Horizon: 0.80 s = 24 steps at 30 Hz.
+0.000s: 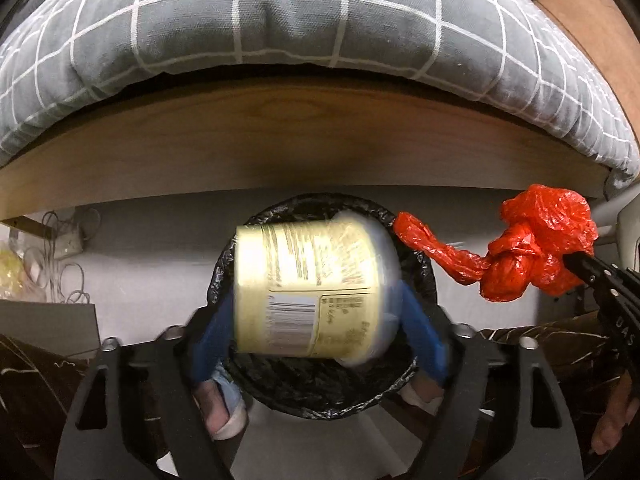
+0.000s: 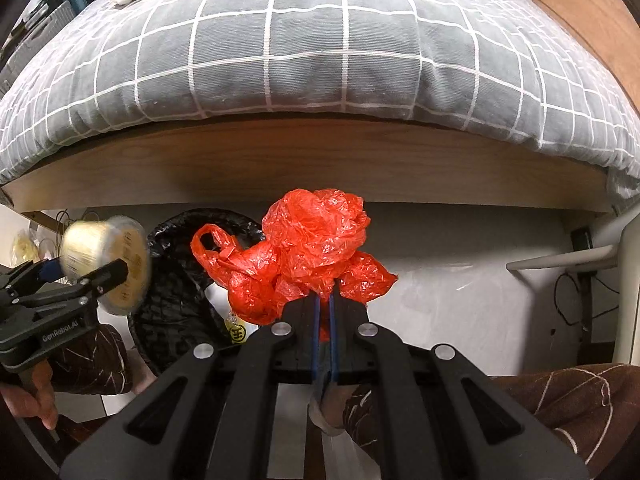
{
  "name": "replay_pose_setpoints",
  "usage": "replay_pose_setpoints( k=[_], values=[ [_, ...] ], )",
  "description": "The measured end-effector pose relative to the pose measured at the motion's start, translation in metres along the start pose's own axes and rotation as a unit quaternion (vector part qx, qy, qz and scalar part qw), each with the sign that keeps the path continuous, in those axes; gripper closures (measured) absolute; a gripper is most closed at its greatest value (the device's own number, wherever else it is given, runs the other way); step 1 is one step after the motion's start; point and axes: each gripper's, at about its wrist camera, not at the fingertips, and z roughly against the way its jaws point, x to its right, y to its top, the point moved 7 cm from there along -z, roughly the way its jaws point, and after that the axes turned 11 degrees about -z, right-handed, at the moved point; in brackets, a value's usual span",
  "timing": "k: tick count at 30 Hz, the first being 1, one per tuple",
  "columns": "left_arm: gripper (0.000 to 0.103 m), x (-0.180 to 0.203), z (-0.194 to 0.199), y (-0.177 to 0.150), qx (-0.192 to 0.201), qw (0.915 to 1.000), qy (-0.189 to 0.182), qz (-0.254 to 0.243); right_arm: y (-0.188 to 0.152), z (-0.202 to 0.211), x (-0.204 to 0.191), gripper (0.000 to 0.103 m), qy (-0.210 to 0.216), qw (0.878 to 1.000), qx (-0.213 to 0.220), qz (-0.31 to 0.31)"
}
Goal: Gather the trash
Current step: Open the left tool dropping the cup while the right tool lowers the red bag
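Tub and bag held over bin for dropping.
Left gripper (image 1: 316, 316) spread, blurred tub (image 1: 312, 288) slipping toward bin (image 1: 420, 276); right gripper (image 2: 325, 300) clenched on red bag (image 2: 312, 248).

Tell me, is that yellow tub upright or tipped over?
Tipped on its side. In the left wrist view the yellow tub lies sideways, barcode facing the camera, blurred, above the black-lined bin, between the left gripper's spread blue fingers.

Right hand-held gripper (image 2: 325, 300) clamped on crumpled red plastic bag (image 2: 308, 256); black-lined trash bin (image 2: 176, 280) and left hand-held gripper (image 2: 100, 276), around blurred tub (image 2: 104, 256), beside it.
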Motion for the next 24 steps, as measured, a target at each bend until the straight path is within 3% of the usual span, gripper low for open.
replay_pose_setpoints(
  k=[7, 24],
  values=[
    [0.006, -0.014, 0.014, -0.001, 0.021, 0.9994, 0.027, -0.001, 0.001, 0.0, -0.016, 0.1, 0.004, 1.0, 0.001, 0.017],
    [0.006, -0.085, 0.045, -0.024, 0.035, 0.9968, 0.051, 0.05, -0.005, -0.009, -0.085, 0.1, 0.023, 0.996, -0.015, 0.087]
  ],
)
